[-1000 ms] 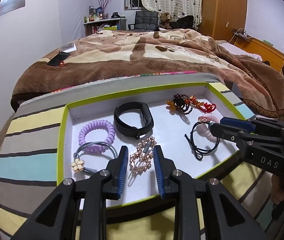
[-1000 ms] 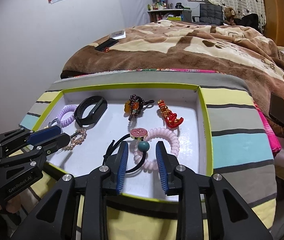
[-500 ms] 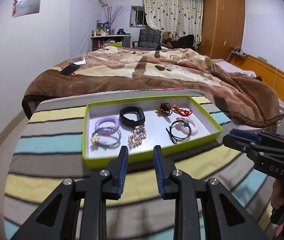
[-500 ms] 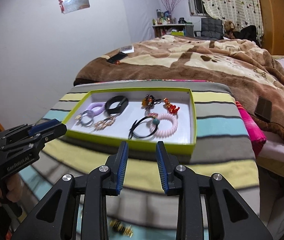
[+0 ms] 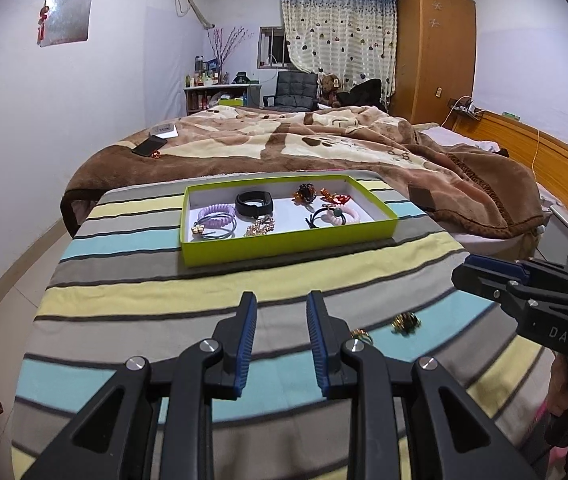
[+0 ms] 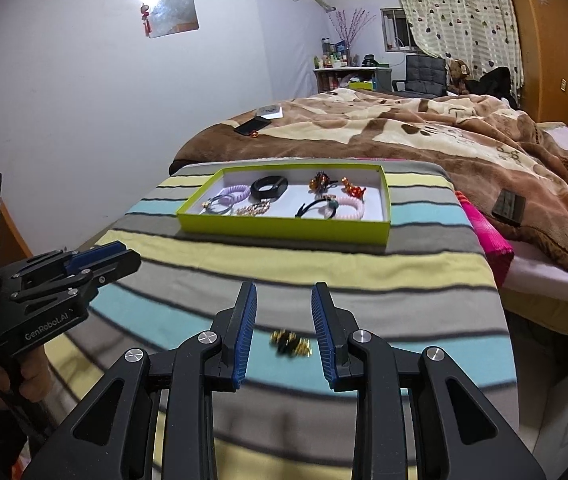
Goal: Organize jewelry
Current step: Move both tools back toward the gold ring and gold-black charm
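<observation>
A lime tray (image 5: pixel 284 246) with a white floor sits toward the far end of a striped cloth (image 5: pixel 131 300), just in front of a bed under a brown blanket (image 5: pixel 284 140). Inside the tray, on its left side, lie a purple coil tie (image 5: pixel 215 216), a grey tie with a gold charm (image 5: pixel 219 231), a black band (image 5: pixel 254 203) and a gold clip (image 5: pixel 259 227). On its right side lie a dark beaded piece (image 5: pixel 304 193), a red clip (image 5: pixel 336 197), a pink coil tie (image 5: pixel 344 216) and a black tie (image 5: pixel 316 218) that touches the pink one.

The left gripper (image 5: pixel 279 344) hangs over the near part of the cloth, well apart from the tray; its jaws stand parted with nothing between them. The right gripper (image 6: pixel 283 340) hangs beside it over the same end of the cloth, its jaws likewise parted and gripping nothing. Seen from the right wrist, a small gold and dark trinket (image 6: pixel 290 343) lies loose on the cloth in the gap between the right fingers, blurred, and no pad presses on it. From the left wrist, two small gold pieces show on the cloth, one (image 5: pixel 362 335) just beside the left gripper's right finger, the other (image 5: pixel 405 323) a little further right; what they are cannot be told.

A hand (image 6: pixel 7 376) grips the left tool's handle at the lower left of the right wrist view. A phone (image 5: pixel 149 146) lies on the blanket
</observation>
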Tool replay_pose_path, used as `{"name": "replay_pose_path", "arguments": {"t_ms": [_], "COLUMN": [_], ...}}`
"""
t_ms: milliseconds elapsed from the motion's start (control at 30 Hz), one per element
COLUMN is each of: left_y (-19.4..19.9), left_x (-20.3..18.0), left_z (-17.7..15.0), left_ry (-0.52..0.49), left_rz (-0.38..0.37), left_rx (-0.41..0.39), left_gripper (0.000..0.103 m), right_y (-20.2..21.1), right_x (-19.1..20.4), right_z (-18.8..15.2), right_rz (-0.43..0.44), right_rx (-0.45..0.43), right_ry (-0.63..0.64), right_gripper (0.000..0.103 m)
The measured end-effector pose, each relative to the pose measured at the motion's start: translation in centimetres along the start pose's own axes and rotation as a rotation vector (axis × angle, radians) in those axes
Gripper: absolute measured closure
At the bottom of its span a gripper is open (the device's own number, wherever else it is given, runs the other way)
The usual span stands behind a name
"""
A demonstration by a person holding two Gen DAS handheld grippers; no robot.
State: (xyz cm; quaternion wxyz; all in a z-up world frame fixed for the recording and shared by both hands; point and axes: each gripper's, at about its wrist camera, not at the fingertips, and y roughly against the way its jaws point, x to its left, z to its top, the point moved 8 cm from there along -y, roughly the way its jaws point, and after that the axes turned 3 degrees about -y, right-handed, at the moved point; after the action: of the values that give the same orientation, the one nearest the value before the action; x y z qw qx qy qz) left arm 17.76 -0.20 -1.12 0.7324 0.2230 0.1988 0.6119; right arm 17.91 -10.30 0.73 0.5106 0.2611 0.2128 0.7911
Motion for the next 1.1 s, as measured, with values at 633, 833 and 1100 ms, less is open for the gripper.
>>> {"name": "replay_pose_path", "arguments": {"t_ms": [633,833,1100], "left_y": [1.8,1.2,0.1], "left_x": [-1.6,-1.6,-1.6], "left_z": [-2.3,-2.6,-2.7], "left_ry": [-0.026,-0.026,-0.035], "left_rz": [-0.011,-0.015,-0.021], "left_rx": [-0.003,0.011,0.034], "left_gripper": [0.074,0.071,0.07], "right_y": [0.8,-0.3,-2.9], "right_x": [-0.4,-0.3,-0.7], "right_z": [-3.1,-3.5,-3.8], "right_rz": [-0.008,-0.005,-0.006], "right_rx": [0.036,0.061,0.115], "right_ry": [-0.003,0.013,0.029], "right_gripper": [0.073,0.073,0.072]}}
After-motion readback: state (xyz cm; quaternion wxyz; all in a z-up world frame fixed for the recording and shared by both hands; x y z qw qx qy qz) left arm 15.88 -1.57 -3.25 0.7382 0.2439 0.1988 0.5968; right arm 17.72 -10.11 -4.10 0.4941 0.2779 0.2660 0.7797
